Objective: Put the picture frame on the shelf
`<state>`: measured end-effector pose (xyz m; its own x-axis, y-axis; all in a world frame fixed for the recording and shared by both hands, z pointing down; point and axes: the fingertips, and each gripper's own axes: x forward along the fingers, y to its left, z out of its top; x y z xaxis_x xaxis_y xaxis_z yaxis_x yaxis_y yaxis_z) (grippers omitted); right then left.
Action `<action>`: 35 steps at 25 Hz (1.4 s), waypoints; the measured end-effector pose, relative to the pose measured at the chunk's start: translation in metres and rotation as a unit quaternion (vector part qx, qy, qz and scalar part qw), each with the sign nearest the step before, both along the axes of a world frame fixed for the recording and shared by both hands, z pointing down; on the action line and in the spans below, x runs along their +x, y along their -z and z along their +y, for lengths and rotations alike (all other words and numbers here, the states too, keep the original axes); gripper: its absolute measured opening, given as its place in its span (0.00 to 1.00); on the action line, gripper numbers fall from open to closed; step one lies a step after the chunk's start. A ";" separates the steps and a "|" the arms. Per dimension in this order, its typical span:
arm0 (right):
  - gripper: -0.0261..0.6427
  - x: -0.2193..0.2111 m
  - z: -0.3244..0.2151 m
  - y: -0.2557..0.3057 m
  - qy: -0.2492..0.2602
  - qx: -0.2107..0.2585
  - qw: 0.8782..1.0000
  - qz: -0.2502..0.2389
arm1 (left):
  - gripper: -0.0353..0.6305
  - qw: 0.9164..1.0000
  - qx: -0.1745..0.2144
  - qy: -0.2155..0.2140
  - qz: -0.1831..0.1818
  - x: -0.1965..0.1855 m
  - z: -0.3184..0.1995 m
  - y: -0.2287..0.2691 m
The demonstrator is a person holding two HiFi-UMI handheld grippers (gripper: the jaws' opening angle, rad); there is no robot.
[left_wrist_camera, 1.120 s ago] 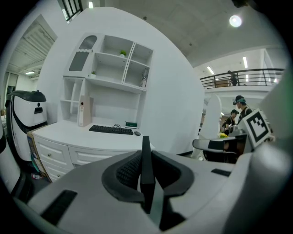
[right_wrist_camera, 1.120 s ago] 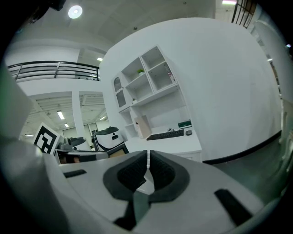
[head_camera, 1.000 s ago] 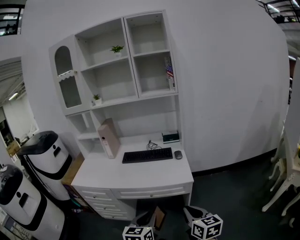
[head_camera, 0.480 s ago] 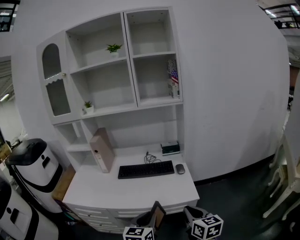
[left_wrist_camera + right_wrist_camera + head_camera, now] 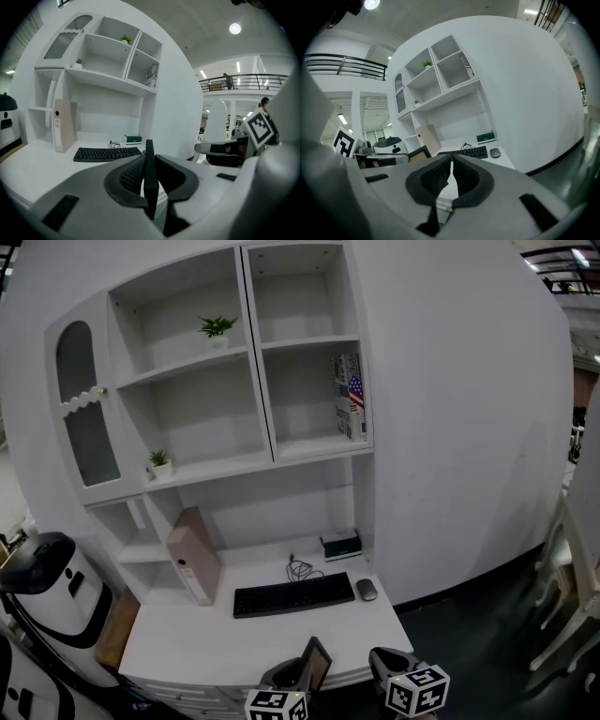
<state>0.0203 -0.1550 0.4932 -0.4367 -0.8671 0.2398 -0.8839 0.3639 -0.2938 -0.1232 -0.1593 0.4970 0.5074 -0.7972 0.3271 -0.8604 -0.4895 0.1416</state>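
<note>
A dark picture frame with a brownish face stands upright at the bottom of the head view. My left gripper is shut on it. Along the left gripper view the picture frame shows edge-on, pinched between the padded jaws of the left gripper. My right gripper hangs just right of it, and in its own view the right gripper has its tips touching with nothing between them. The white shelf unit rises ahead above the desk; several of its compartments hold nothing.
On the desk lie a black keyboard, a mouse, a cable, a small green box and an upright beige binder. The shelves hold two small plants and books. White-and-black machines stand to the left.
The view has closed in on the desk and shelf, which now fill more of the head view. The held frame sits slightly higher in view. Both grippers keep their states.
</note>
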 end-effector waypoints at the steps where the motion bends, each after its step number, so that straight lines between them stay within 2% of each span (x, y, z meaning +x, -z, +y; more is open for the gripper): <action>1: 0.04 -0.002 -0.004 0.001 -0.002 0.000 1.000 0.001 | 0.15 1.000 0.002 -0.003 0.000 -0.001 -0.006 0.002; 9: 0.04 -0.006 -0.026 -0.003 -0.012 -0.014 1.000 0.005 | 0.15 0.999 0.018 -0.024 -0.013 -0.006 -0.044 0.012; 21: 0.04 -0.003 -0.075 0.016 -0.004 0.004 1.000 0.000 | 0.15 0.995 0.060 -0.049 -0.064 0.007 -0.095 0.033; 27: 0.04 0.001 -0.099 0.026 0.002 0.015 1.000 0.000 | 0.15 0.988 0.094 -0.073 -0.103 0.022 -0.123 0.055; 35: 0.04 0.006 -0.123 0.039 0.004 0.023 1.000 -0.012 | 0.15 0.974 0.148 -0.096 -0.144 0.036 -0.154 0.095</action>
